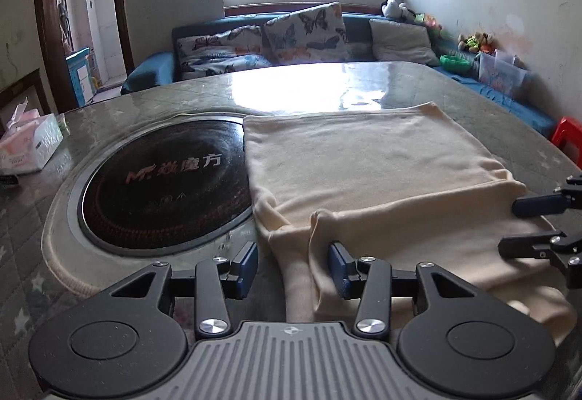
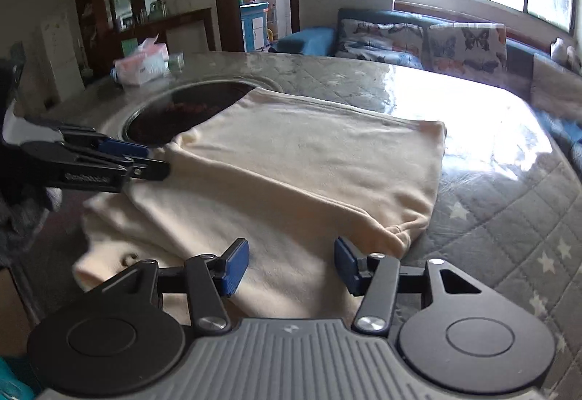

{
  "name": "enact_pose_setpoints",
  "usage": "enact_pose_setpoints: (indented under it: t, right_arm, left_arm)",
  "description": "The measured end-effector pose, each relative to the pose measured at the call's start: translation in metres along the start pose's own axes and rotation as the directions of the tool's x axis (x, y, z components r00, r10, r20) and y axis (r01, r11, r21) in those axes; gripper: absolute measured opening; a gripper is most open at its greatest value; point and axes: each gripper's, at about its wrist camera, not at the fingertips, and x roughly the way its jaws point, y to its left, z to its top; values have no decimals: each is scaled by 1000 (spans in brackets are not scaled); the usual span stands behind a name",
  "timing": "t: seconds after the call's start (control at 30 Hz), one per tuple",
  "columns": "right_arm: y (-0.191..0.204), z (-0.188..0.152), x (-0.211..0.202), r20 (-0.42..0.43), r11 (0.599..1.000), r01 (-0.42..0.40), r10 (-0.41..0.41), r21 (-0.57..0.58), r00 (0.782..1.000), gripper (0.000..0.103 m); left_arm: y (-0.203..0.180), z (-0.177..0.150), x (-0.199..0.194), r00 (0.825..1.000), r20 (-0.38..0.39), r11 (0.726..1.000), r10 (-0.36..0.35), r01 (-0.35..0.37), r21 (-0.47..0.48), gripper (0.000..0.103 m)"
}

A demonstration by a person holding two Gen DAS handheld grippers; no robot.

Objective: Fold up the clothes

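A cream garment [image 1: 367, 160] lies folded on the table; it also shows in the right wrist view [image 2: 298, 160]. My left gripper [image 1: 293, 269] is open, its jaws straddling the garment's near left fold, holding nothing. My right gripper [image 2: 291, 263] is open over the garment's near edge, holding nothing. In the left wrist view the right gripper [image 1: 516, 223] shows at the right edge. In the right wrist view the left gripper [image 2: 152, 160] shows at the left, at the garment's corner.
A round black hotplate [image 1: 163, 182] is set into the table left of the garment. A tissue box [image 1: 29, 145] stands at the far left. The quilted table cover [image 2: 509, 218] extends right. A blue sofa [image 1: 291, 36] with cushions stands behind, and a red stool [image 1: 567, 134] at right.
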Motion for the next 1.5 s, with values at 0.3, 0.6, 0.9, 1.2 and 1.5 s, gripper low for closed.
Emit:
enact_pose_setpoints:
  t: [0.3, 0.6, 0.9, 1.2, 1.5]
  right_arm:
    - [11, -1, -12, 17, 999, -12, 13, -51, 1000, 59]
    - [8, -5, -5, -10, 1000, -13, 13, -23, 1000, 59]
    - [7, -5, -3, -11, 1000, -25, 25, -13, 1000, 60]
    - [10, 0, -29, 21, 998, -27, 29, -62, 999, 60]
    - [14, -14, -59, -22, 987, -8, 4, -160, 1000, 60]
  left_arm:
    - [6, 2, -14, 999, 29, 1000, 24, -24, -2, 46]
    - [27, 26, 13, 998, 11, 992, 62, -60, -112, 44]
    - [44, 25, 27, 995, -19, 987, 99, -101, -124, 45]
    - [17, 4, -33, 995, 59, 994, -76, 71, 88, 48]
    - [-26, -48, -76, 973, 2, 872, -232, 207, 443, 52]
